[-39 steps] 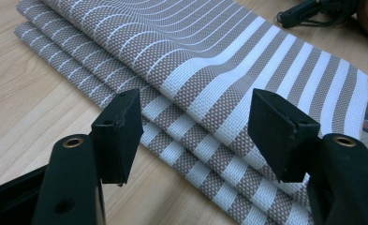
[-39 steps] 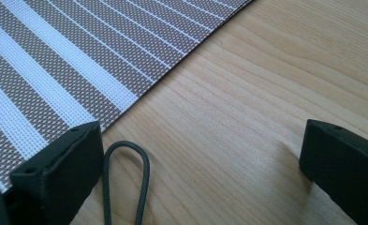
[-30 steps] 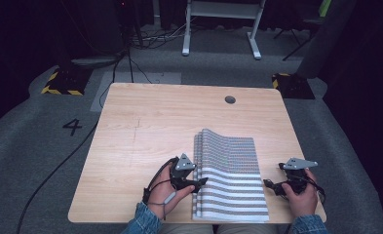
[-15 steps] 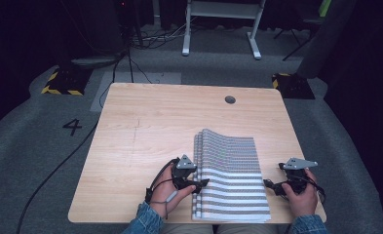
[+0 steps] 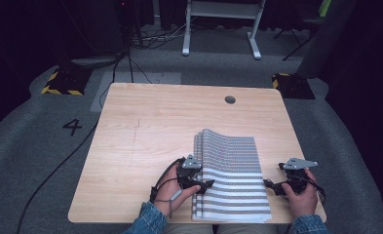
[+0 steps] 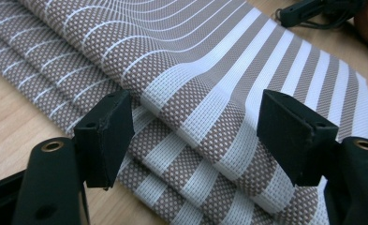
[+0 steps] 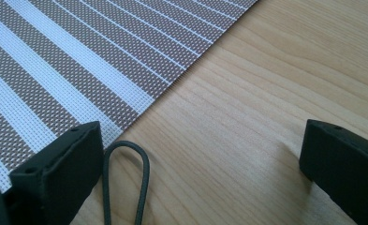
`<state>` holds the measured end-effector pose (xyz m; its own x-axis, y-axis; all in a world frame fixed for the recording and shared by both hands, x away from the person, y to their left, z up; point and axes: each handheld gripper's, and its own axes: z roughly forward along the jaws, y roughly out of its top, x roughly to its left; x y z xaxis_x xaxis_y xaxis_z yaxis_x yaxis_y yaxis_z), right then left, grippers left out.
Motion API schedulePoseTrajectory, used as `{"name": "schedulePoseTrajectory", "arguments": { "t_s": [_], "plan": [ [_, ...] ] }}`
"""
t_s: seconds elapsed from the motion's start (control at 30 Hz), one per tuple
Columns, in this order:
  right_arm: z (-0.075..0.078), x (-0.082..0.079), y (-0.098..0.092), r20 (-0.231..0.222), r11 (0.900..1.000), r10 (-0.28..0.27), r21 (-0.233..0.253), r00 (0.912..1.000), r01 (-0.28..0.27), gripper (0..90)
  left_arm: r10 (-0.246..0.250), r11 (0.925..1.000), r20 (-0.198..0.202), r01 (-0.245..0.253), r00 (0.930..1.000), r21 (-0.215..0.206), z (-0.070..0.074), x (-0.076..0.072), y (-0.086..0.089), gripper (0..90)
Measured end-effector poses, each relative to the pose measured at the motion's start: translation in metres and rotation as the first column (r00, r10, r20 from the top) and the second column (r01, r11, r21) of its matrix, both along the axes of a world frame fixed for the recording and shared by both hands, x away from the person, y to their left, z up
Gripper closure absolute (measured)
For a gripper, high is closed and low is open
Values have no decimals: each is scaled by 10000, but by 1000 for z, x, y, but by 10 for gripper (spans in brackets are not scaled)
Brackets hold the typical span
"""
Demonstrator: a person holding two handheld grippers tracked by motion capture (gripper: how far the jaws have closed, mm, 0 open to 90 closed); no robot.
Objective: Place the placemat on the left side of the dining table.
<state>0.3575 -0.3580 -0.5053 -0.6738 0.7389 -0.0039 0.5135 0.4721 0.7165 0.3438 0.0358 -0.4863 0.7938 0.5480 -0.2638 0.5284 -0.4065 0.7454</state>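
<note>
The left hand-held gripper (image 5: 204, 184) has its jaws spread wide, pinching nothing, poised over the left folded edge of the stack of striped placemats (image 5: 233, 170), which lies on the counter (image 5: 150, 131) between the two tools. The right hand-held gripper (image 5: 272, 185) is spread too, its jaws astride bare wood just beside the stack's right edge, with a loop of cable (image 7: 125, 173) between them.

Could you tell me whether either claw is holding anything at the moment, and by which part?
Nothing is held. The left claw is open, jaws either side of the folded edge of the striped mats. The right claw is open over the table beside them.
</note>
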Motion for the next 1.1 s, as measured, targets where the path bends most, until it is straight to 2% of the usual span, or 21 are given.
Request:
{"name": "schedulePoseTrajectory", "arguments": {
  "t_s": [0.17,0.2,0.27,0.33,0.37,0.4,0.47,0.5,0.53,0.57,0.63,0.67,0.7,0.77,0.87,0.93,0.97,1.03,1.1],
  "plan": [
    [0,0,0,1,10000,-2,0,10000,2,3,-199,9998,-216,198,9996,-52,-5,3,-8,268],
    [0,0,0,1,10000,-5,0,10000,5,3,-377,9990,-524,363,9979,-270,-13,5,-13,266],
    [0,0,0,-1,10000,-4,2,10000,4,3,-399,9988,-580,381,9975,-318,-16,5,-18,269],
    [0,0,0,0,10000,-6,1,10000,6,3,-461,9988,-470,452,9978,-203,-15,5,-21,290],
    [0,0,0,0,10000,-2,0,10000,2,3,-588,9983,-329,588,9977,8,-15,5,-22,290],
    [0,0,0,0,10000,-1,1,10000,1,3,-410,9984,-106,414,9991,387,-13,4,-24,387],
    [0,0,0,3,10000,-2,-1,10000,2,3,-377,9972,-15,377,9993,646,-11,4,-23,480],
    [0,0,0,3,10000,-2,-1,10000,2,3,-377,9972,-15,377,9993,646,-11,4,-23,608],
    [0,0,0,1,10000,-7,4,10000,7,3,-468,9972,-182,478,9987,583,-11,5,-24,608],
    [0,0,0,4,10000,-6,4,10000,6,3,-507,9968,-116,513,9986,615,-11,5,-24,699],
    [0,0,0,5,10000,-4,2,10000,4,3,-479,9973,82,474,9988,563,-9,3,-26,732],
    [0,0,0,7,10000,-3,4,10000,3,3,-665,9955,178,652,9976,694,-7,3,-25,741],
    [0,0,0,4,10000,-5,6,10000,5,3,-679,9962,238,665,9974,570,-6,2,-25,762],
    [0,0,0,8,10000,-5,6,10000,5,3,-878,9941,484,844,9950,683,0,2,-22,807],
    [0,0,0,6,10000,-5,8,10000,5,3,-906,9952,907,867,9917,463,15,-1,-10,854],
    [0,0,0,6,10000,-5,6,10000,5,3,-919,9951,1008,876,9907,468,19,-1,-7,872],
    [0,0,0,9,10000,-2,2,10000,2,3,-990,9943,1211,932,9877,527,26,-2,-1,875],
    [0,0,0,7,10000,-4,2,10000,4,3,-1439,9874,1449,1324,9789,861,40,-4,11,875],
    [0,0,0,8,10000,-3,3,10000,3,3,-1505,9861,1592,1366,9757,948,47,-6,18,877]
  ]
}}
